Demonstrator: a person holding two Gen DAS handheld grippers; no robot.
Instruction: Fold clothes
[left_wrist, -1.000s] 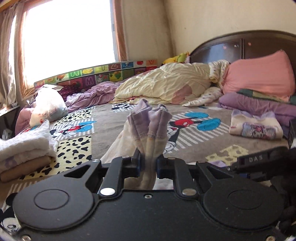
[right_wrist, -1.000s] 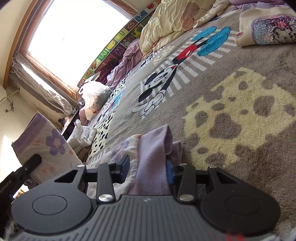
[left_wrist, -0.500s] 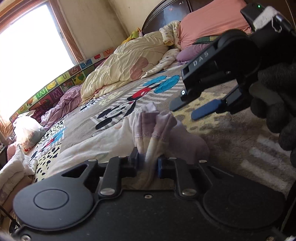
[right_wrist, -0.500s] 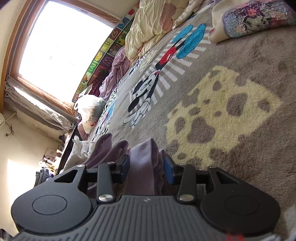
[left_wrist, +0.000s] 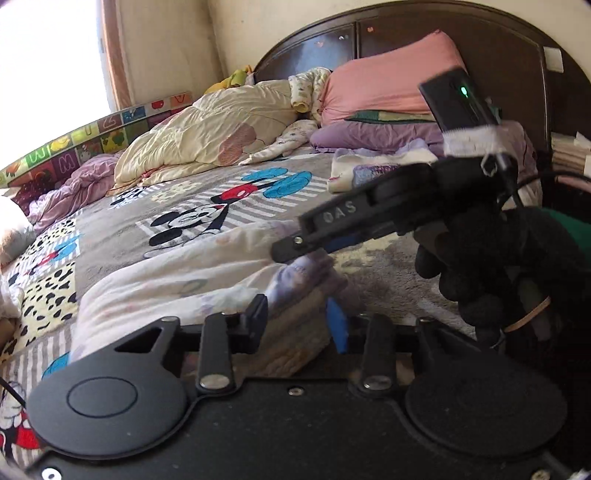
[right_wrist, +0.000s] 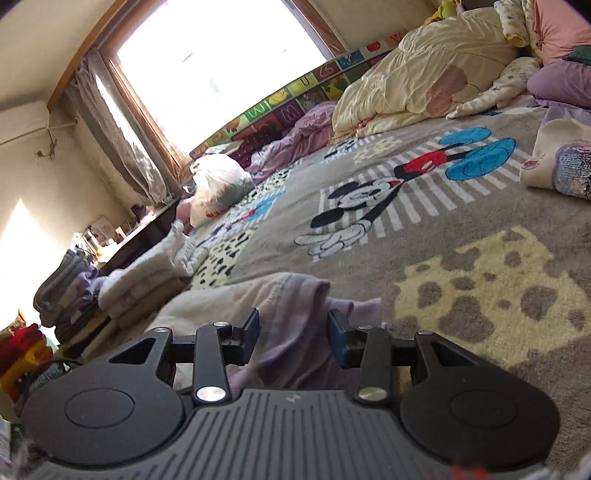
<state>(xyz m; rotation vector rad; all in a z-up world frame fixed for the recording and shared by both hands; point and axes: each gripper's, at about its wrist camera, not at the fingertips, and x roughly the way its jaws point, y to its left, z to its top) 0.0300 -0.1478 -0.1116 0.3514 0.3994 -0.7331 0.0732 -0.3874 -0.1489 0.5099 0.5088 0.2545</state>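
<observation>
A cream and lilac garment (left_wrist: 192, 273) lies folded over on the Mickey Mouse blanket (left_wrist: 207, 218). My left gripper (left_wrist: 297, 325) is open, its jaws apart just above the garment's lilac edge. My right gripper (right_wrist: 293, 332) is open too, with the lilac hem (right_wrist: 295, 295) lying loose between its fingers. The right gripper also shows in the left wrist view (left_wrist: 295, 247), held by a black-gloved hand just above the same lilac end.
A folded printed garment (left_wrist: 373, 170) lies near the pillows (left_wrist: 391, 92). A cream quilt (left_wrist: 207, 129) is heaped at the back. Folded towels (right_wrist: 147, 273) and a white bag (right_wrist: 218, 184) sit at the bed's left edge. Stacked clothes (right_wrist: 62, 284) stand beyond.
Both grippers have opened and let go of the garment, which now lies on the blanket. Both have dropped low over its lilac end.
</observation>
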